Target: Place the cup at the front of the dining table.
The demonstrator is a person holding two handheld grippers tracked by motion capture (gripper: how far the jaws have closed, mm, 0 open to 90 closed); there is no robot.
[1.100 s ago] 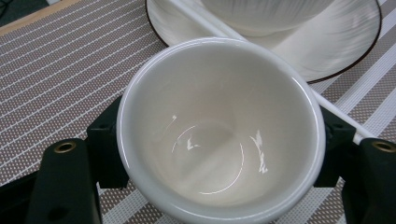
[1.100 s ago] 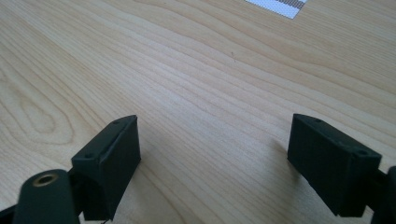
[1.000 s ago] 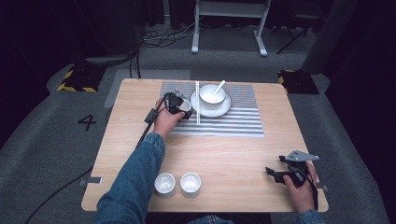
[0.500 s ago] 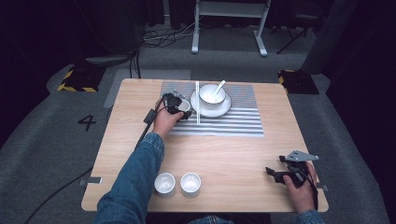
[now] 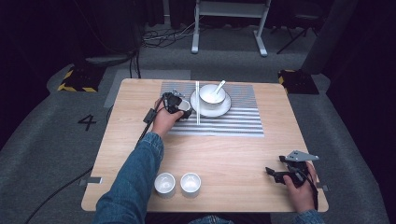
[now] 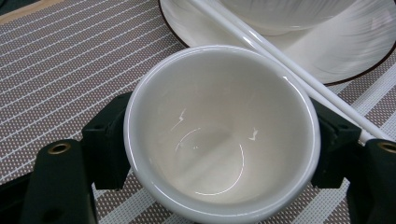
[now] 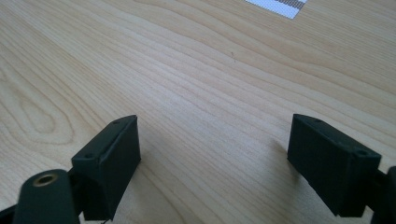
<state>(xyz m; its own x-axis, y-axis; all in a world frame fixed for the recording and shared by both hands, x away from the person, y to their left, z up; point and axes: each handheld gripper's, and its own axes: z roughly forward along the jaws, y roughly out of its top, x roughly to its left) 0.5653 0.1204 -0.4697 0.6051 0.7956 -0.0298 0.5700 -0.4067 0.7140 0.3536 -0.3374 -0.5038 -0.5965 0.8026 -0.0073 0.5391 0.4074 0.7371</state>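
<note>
The small cup [image 6: 222, 135] is sitting on the striped mat [image 5: 233, 123], just beside the plate [image 5: 210, 106] and chopsticks [image 5: 197, 102]. Your left tool [image 5: 180, 109] is flanking it, jaws just easing apart since the earlier frame. Your right tool [image 5: 278, 173] is resting open on the worktop [image 5: 224, 154].

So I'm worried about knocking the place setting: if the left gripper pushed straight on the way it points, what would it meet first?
Probably the white chopsticks lying just past the small cup between its jaws, then the plate under the bowl. The left gripper points that way; depth is hard to judge.
</note>
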